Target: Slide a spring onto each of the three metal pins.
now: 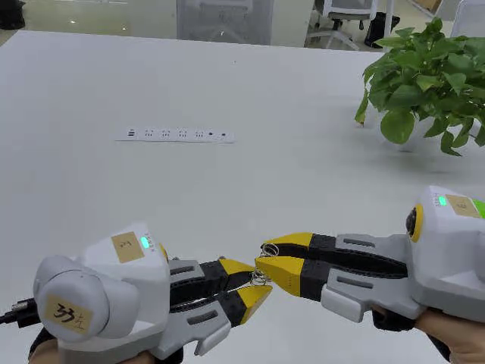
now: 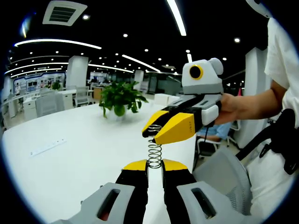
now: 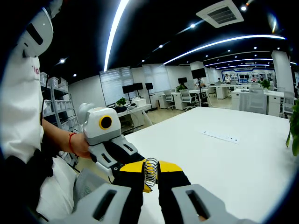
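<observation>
My left claw [image 2: 154, 164] is clenched on the spring [image 2: 154, 151]. In the left gripper view the coil stands between the two yellow tips and rises straight from them. Its far end reaches the tips of my right claw [image 2: 150, 135], which comes in from the right with its jaws nearly together. In the right gripper view the same coil fills the narrow gap between that claw's yellow tips, so I read the right claw as gripping it too. The spring is off the surface, held between the two claws.

From the head view the claws meet tip to tip low in the picture, the left one coming from the lower left and the right one from the right. Bits of coil show at the left claw's tips and between the right claw's jaws. The middle of the spring is hidden behind the right claw's lower jaw.

Below and beyond them lies the white surface [image 1: 250, 182]. A white power strip [image 1: 174, 135] lies flat well apart from the claws, further across it. A leafy potted plant [image 1: 420, 83] stands at the far right edge.
</observation>
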Demonstrator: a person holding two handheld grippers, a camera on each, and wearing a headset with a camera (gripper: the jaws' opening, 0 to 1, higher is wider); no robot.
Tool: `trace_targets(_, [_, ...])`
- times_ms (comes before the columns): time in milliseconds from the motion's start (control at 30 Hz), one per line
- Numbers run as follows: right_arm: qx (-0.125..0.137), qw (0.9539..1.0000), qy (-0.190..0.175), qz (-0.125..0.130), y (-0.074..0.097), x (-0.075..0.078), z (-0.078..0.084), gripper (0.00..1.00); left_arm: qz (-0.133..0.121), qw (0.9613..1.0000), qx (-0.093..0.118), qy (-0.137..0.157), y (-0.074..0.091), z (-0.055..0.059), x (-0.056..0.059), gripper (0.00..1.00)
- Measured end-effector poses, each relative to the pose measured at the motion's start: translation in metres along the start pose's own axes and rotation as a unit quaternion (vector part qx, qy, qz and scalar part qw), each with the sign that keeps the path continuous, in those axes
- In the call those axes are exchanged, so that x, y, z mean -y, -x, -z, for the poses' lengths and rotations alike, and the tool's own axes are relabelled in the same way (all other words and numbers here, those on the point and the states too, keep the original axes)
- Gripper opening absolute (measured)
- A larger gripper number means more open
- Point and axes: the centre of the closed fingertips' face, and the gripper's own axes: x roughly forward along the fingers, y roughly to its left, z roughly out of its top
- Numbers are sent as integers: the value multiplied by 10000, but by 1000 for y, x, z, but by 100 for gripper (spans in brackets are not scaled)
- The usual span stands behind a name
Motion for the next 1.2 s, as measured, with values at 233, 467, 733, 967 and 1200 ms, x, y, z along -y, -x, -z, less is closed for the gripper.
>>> trace_targets(233, [-42, 10000, 41, -31, -1, -2, 1, 12, 9, 10000, -10, -24, 1, 2, 0, 10])
trace_targets(467, [-71, 10000, 27, -61, 0, -2, 2, 12, 24, 10000, -17, -41, 2, 2, 0, 10])
trace_targets(733, [-311, 9991, 104, -257, 4, -3, 3, 23, 60, 9999, -77, -95, 1, 6, 0, 10])
trace_targets(967, [-971, 9915, 505, -708, 14, -2, 2, 37, 115, 9997, -146, -163, 0, 9, 1, 10])
trace_targets(1200, [-2138, 9577, 1476, -1241, 17, 1, 14, 49, 187, 9994, -193, -218, -2, 12, 0, 10])
